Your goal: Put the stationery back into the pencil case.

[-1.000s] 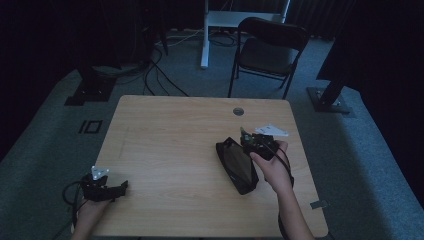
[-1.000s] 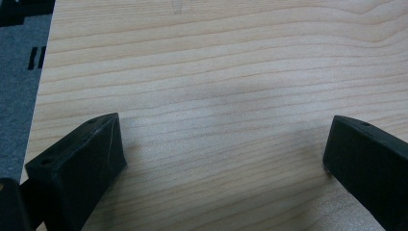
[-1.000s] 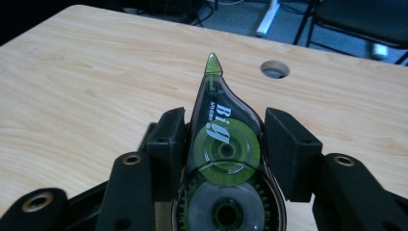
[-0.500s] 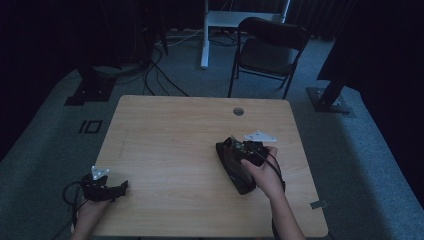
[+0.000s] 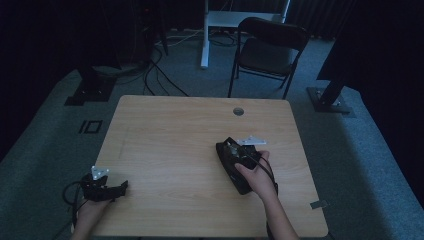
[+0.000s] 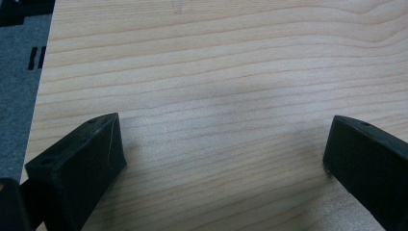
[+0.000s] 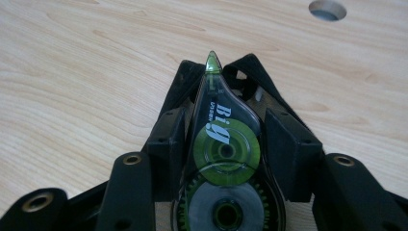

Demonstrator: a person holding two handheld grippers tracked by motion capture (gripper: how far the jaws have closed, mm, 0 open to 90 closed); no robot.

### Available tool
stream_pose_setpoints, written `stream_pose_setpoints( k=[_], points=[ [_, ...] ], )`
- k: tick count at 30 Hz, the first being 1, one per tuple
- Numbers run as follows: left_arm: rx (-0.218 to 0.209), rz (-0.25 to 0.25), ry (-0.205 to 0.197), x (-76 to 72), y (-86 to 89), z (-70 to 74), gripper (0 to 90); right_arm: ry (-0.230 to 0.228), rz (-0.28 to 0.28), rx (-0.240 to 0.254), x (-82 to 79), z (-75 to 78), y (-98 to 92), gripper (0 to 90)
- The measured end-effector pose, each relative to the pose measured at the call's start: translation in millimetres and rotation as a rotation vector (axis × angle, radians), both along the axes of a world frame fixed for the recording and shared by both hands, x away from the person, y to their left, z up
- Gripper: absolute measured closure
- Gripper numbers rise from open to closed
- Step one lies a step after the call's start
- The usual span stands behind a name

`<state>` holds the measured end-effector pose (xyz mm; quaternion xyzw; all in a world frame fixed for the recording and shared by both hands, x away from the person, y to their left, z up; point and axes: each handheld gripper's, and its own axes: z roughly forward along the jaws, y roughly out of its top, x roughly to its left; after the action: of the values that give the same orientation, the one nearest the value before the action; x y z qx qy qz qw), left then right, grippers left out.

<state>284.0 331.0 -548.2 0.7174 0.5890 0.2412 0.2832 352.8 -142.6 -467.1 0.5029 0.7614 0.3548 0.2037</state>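
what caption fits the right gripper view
Right gripper clamps a correction tape dispenser above an open black pouch on the wooden table.

Right gripper [image 5: 239,156], gripping the correction tape dispenser [image 7: 224,159], is coming down and toward the person, sinking onto the black pouch [image 5: 231,165]. Its grey plate is dropping from above the pouch's far end to beside it.
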Motion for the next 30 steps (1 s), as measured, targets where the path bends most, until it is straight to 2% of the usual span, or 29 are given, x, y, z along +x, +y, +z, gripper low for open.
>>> stream_pose_setpoints(
  k=[4, 6, 10, 12, 17, 22, 25, 27, 28, 30],
  points=[
    [0.000, 0.000, 0.000, 0.0, 0.0, 0.0, 0.8, 0.029, -0.014, -0.020, 5.4, -9.4, 2.2, 50.8],
    [0.000, 0.000, 0.000, 0.0, 0.0, 0.0, 0.8, 0.048, -0.023, -0.008, 8.1, -12.2, 2.8, 50.8],
    [0.000, 0.001, 0.000, 0.0, 0.0, 0.0, 0.8, 0.069, -0.031, -0.025, 11.4, -15.1, 4.0, 50.8],
    [0.000, 0.000, 0.000, 0.0, 0.0, 0.0, 0.8, 0.069, -0.043, -0.039, 13.3, -15.9, 4.2, 50.8],
    [0.000, 0.000, 0.000, 0.0, 0.0, 0.0, 0.8, 0.085, -0.036, -0.020, 15.1, -17.1, 5.6, 50.8],
    [0.000, 0.000, 0.000, 0.0, 0.0, 0.0, 0.8, 0.100, -0.036, -0.059, 17.9, -21.6, 8.1, 50.8],
    [0.000, 0.000, 0.000, 0.0, 0.0, 0.0, 0.8, 0.095, -0.036, -0.064, 18.9, -22.3, 8.8, 50.8],
    [0.000, 0.000, 0.000, 0.0, 0.0, 0.0, 0.8, 0.111, -0.033, -0.053, 20.1, -23.6, 9.2, 50.8],
    [0.000, 0.000, 0.000, 0.0, 0.0, 0.0, 0.8, 0.106, -0.034, -0.073, 20.5, -24.5, 10.0, 50.8],
    [0.000, 0.000, 0.000, 0.0, 0.0, 0.0, 0.8, 0.123, -0.027, -0.077, 21.7, -25.8, 11.5, 50.8]
  ],
)
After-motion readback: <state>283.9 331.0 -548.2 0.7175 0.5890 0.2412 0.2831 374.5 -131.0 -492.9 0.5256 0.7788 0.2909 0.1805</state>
